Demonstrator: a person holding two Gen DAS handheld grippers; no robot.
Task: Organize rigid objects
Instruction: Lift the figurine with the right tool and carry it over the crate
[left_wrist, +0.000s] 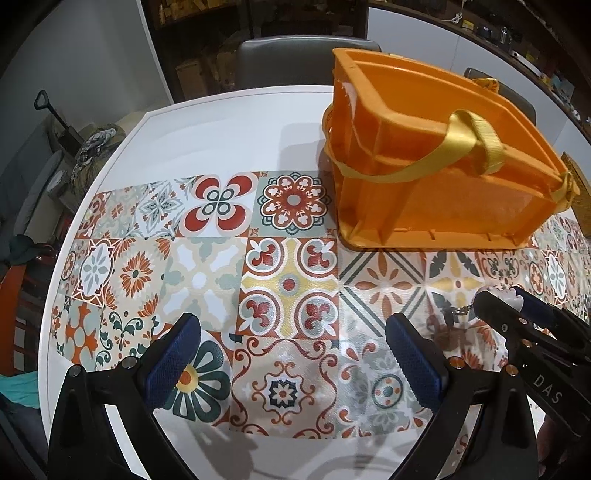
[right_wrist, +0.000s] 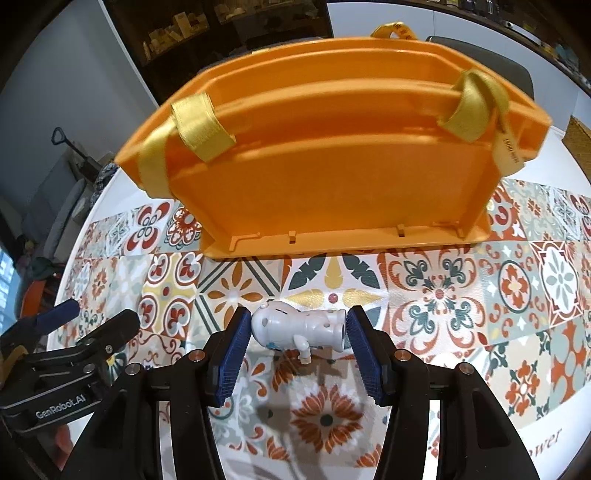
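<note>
An orange plastic basket (right_wrist: 332, 166) with yellow strap handles stands on the tile-patterned mat. In the left wrist view the orange basket (left_wrist: 436, 184) is at the upper right. My right gripper (right_wrist: 297, 328) is shut on a small white toy figure (right_wrist: 299, 326), held sideways between the blue pads above the mat, just in front of the basket. In the left wrist view the right gripper (left_wrist: 502, 299) shows at the right edge with a bit of the white toy (left_wrist: 508, 294) at its tip. My left gripper (left_wrist: 293, 354) is open over the mat with nothing between its fingers.
The mat (left_wrist: 288, 284) lies on a white round table (left_wrist: 221, 125). A grey chair back (left_wrist: 306, 59) stands behind the table. Dark shelves line the far wall. Clutter and a long-handled tool (left_wrist: 51, 114) sit beyond the table's left edge.
</note>
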